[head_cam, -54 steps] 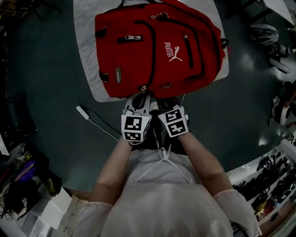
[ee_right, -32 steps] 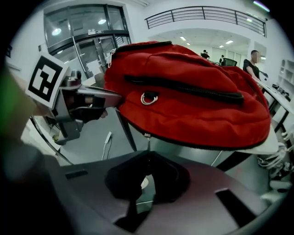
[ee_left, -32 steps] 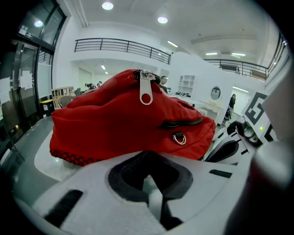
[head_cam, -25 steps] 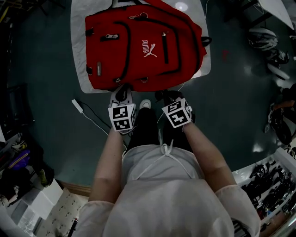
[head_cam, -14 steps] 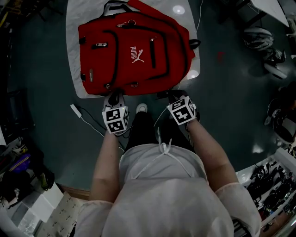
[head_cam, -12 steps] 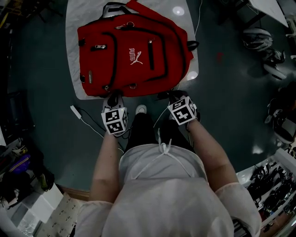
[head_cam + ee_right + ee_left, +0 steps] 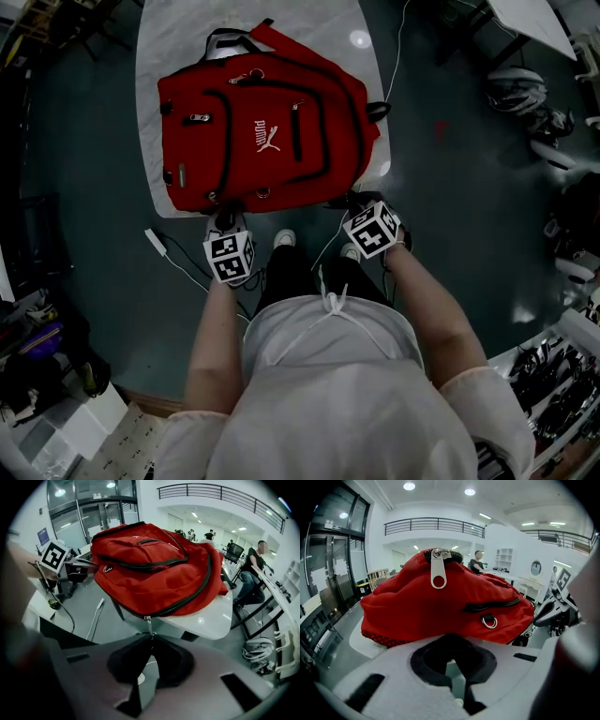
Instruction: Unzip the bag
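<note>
Right gripper view tells most of it: the right gripper point(image 7: 151, 638) has its jaws pinched together on the little zipper pull point(image 7: 147, 623), which hangs off the black zipper line at the near edge of the red backpack point(image 7: 154, 569). The backpack is lying flat on a white table point(image 7: 211, 616), front panel up. On my other side, the left gripper point(image 7: 451, 638) has its jaws closed too, but I can't see anything caught between them. The bag's bottom edge sits just past the tips, with a metal ring point(image 7: 489, 621) dangling off the fabric there. From the head view both grippers sit at the bag's near edge, apart from each other. A white adapter point(image 7: 155, 241) lies on the floor.
</note>
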`<move>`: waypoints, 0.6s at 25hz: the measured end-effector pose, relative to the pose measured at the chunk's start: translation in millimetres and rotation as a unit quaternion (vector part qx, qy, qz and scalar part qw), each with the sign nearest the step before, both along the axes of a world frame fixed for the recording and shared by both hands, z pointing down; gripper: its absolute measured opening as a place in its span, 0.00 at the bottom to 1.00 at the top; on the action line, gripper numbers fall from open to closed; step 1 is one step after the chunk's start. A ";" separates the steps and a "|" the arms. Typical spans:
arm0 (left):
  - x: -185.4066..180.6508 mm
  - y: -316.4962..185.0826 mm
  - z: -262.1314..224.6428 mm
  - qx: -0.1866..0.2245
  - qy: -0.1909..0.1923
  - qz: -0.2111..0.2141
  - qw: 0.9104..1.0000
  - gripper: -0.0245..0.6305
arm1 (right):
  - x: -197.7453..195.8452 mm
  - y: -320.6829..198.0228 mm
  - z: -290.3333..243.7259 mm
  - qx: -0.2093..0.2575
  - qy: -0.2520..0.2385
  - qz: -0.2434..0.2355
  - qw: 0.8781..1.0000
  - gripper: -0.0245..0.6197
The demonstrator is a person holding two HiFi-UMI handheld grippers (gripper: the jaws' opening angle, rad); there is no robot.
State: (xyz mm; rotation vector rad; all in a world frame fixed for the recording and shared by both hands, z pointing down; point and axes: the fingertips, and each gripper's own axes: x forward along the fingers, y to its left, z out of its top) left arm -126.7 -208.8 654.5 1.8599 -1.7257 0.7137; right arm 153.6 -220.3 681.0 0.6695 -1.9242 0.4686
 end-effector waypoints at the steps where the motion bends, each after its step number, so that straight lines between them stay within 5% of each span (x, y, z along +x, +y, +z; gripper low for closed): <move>1: 0.0 0.0 -0.3 0.000 -0.001 -0.001 1.000 0.07 | 1.4 -0.7 -1.0 -0.001 0.001 -0.001 1.000 0.09; 15: 0.9 -2.0 0.3 0.000 -0.002 0.003 1.000 0.07 | 35.9 -30.5 -11.2 0.008 0.035 0.017 0.999 0.09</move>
